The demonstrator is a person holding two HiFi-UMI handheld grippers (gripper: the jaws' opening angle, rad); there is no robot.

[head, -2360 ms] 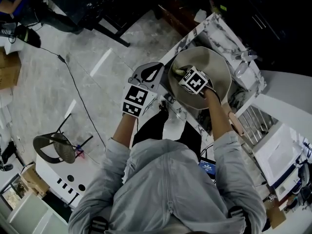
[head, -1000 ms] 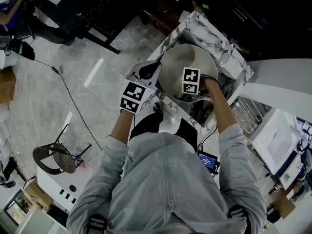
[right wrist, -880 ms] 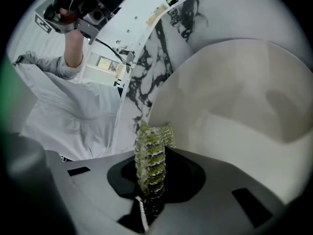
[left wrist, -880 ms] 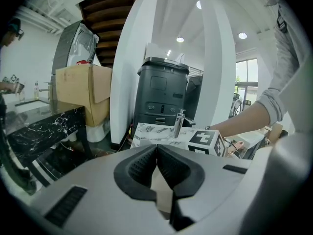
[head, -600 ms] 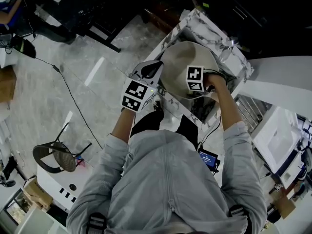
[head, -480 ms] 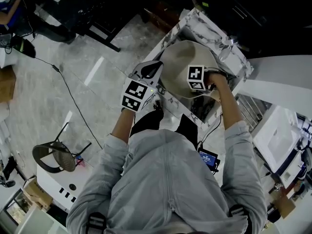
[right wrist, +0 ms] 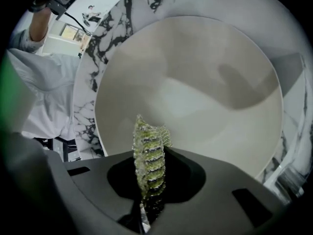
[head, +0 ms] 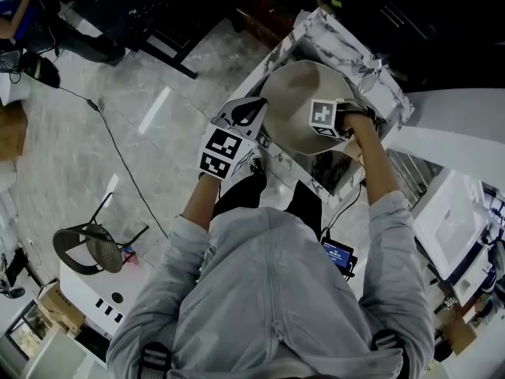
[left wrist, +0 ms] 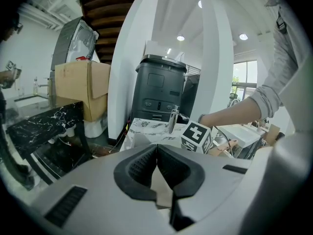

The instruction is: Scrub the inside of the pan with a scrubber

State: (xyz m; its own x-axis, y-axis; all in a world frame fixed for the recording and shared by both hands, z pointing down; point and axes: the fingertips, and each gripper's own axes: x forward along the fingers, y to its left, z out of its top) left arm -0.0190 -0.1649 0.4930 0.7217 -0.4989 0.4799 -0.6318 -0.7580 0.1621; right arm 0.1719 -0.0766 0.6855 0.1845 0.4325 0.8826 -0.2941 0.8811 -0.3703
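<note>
Cream-coloured and wide, the pan (head: 293, 93) sits on the marble desk (head: 351, 46), and the scrubbing is well under way. The right gripper (right wrist: 149, 177) has its jaws pressed tight on a green scrubber (right wrist: 148, 148), which stands on edge between them and points down at the pan's inner wall. Whether its tip is actually touching the surface cannot be told from here.

What has changed is where that gripper is. A couple of seconds ago its marker cube hung over the middle of the pan. Since then it has slid across, and in the head view it now sits near the pan's right edge, with the hand over the rim there. That looks like one stroke carried from the centre out to the side, so the middle and right part of the inside have probably been rubbed. The far and left parts likely still need passes.

The left gripper (left wrist: 157, 173) has stayed put at the pan's left edge through all of this. Its jaws are drawn together with a thin pale piece between them, most likely the pan's rim or handle, so it seems to be steadying the pan. The pan itself has not shifted on the desk, which suggests the hold is working.
</note>
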